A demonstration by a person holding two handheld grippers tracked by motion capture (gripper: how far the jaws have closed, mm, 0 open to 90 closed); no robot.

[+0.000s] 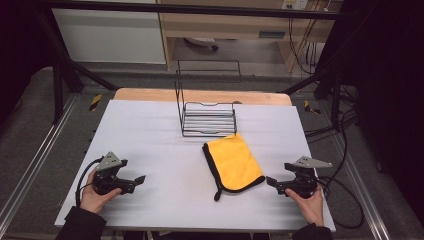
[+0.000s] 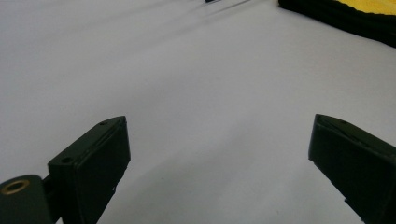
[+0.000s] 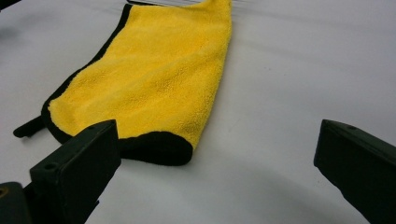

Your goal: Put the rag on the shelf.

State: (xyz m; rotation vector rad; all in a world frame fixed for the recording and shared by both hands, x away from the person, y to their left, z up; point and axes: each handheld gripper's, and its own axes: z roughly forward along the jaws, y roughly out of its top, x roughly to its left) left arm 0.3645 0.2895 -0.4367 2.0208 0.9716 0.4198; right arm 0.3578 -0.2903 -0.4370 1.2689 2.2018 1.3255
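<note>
A folded yellow cloth with a black border lies flat in the middle of the white table. My left gripper rests low near the front left and points right toward the cloth. Its jaws stand wide open over bare table, and the cloth's black edge shows far off at the upper right. My right gripper is at the front right, just off the cloth's near corner. It is open with nothing between its jaws, and the cloth lies ahead and to the left.
A black wire rack stands behind the cloth, touching its far edge. A small black loop sticks out at the cloth's near left corner. Cables trail off the table's right side.
</note>
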